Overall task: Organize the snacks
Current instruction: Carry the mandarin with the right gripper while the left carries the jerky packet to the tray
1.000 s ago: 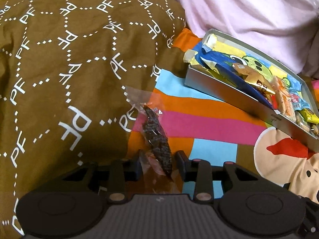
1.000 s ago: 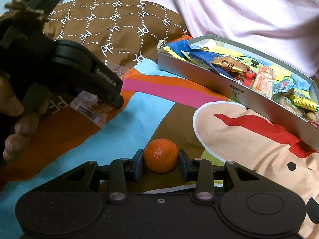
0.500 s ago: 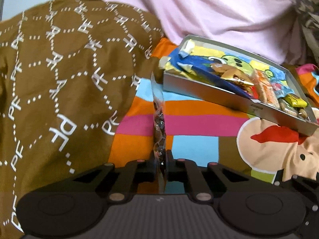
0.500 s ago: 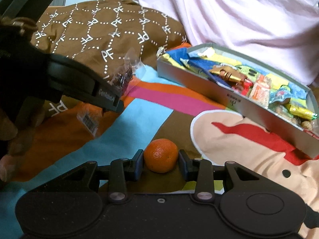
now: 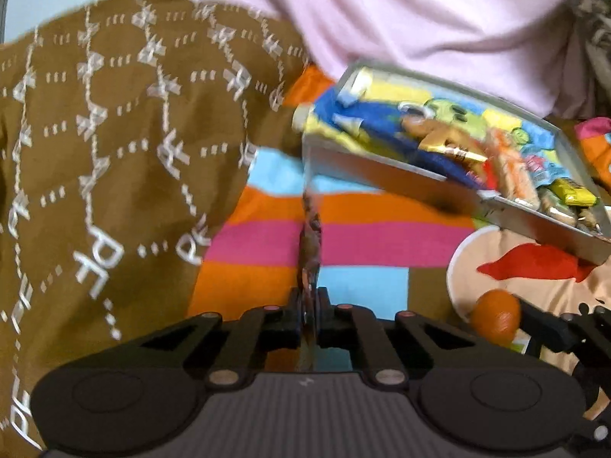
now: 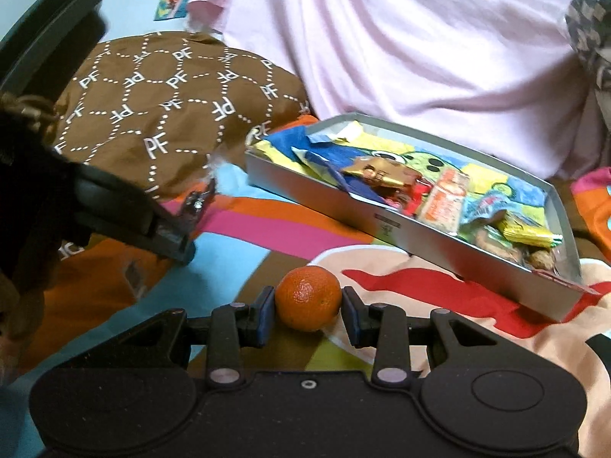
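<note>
Left gripper [image 5: 306,318] fingers pinched fully shut on clear-wrapped snack [image 5: 310,236], light, crinkly, slippery, hold the wrapper's end; right gripper [image 6: 307,315] fingers clamp firm round orange [image 6: 307,298]; both near snack box [image 6: 385,225] on bedspread

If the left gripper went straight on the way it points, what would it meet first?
Probably the striped blanket. The left gripper, shut on a snack packet, aims down at it, short of the snack box. Depth is unclear in this blurred view.
</note>
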{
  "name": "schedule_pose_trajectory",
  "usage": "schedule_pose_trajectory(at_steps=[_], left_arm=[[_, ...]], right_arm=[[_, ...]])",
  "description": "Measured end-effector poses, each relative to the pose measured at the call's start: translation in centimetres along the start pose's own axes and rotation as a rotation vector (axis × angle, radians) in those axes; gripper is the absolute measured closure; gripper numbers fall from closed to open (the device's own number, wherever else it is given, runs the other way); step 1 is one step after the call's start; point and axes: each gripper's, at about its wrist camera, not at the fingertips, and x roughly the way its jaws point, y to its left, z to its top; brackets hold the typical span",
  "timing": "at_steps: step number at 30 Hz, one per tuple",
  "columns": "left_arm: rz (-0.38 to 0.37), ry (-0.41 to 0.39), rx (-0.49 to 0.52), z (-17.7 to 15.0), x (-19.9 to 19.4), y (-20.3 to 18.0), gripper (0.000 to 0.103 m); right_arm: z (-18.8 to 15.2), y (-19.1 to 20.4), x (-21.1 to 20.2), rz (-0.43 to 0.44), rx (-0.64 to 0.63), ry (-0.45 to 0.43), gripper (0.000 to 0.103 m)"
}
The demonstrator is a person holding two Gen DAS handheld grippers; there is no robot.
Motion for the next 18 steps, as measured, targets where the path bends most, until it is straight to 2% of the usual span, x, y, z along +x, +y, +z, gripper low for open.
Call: schedule_pose_trajectory(at_steps=[11, 16, 18], left_arm=[[-0.014, 0.048, -0.004, 1.9, 2.0, 0.0, 0.093], [-0.021, 0.025, -0.008, 2.0, 1.2, -0.3, 0.092], [-0.035, -0.011, -0.011, 2.2, 0.4, -0.5, 0.092]], right_arm=[[-0.1, 0.1, 0.2, -0.004, 0.002, -0.013, 0.064], [0.4, -0.4, 0.0, -0.046, -0.005, -0.055, 0.064], [0.6, -0.8, 0.0, -0.072, -0.009, -0.079, 0.064]])
